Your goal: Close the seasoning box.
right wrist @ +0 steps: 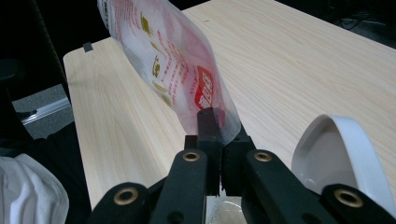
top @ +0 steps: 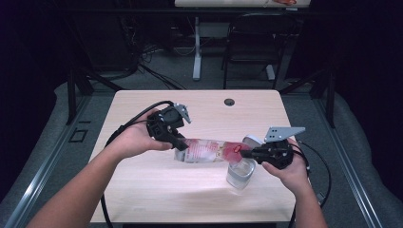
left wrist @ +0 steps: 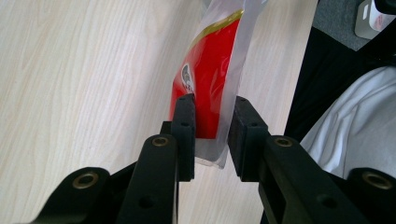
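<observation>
A clear plastic pouch [top: 206, 149] with red print hangs lengthwise over the light wooden table [top: 138, 107], stretched between both grippers. My left gripper [top: 179, 142] is shut on its left end; in the left gripper view the pads clamp the pouch's [left wrist: 210, 70] red bottom edge at my left gripper [left wrist: 212, 121]. My right gripper [top: 243, 153] is shut on the other end. In the right gripper view the jaws of my right gripper [right wrist: 217, 121] pinch a corner of the pouch [right wrist: 173, 60], which slants up and away. A clear glass container [top: 239, 175] stands under the pouch's right end.
A white lid [top: 252, 140] lies just behind the right gripper, and the same lid [right wrist: 345, 149] is close to its right jaw. A cable hole [top: 229, 102] sits near the table's far edge. A chair [top: 252, 42] and a desk leg [top: 196, 47] stand beyond the table.
</observation>
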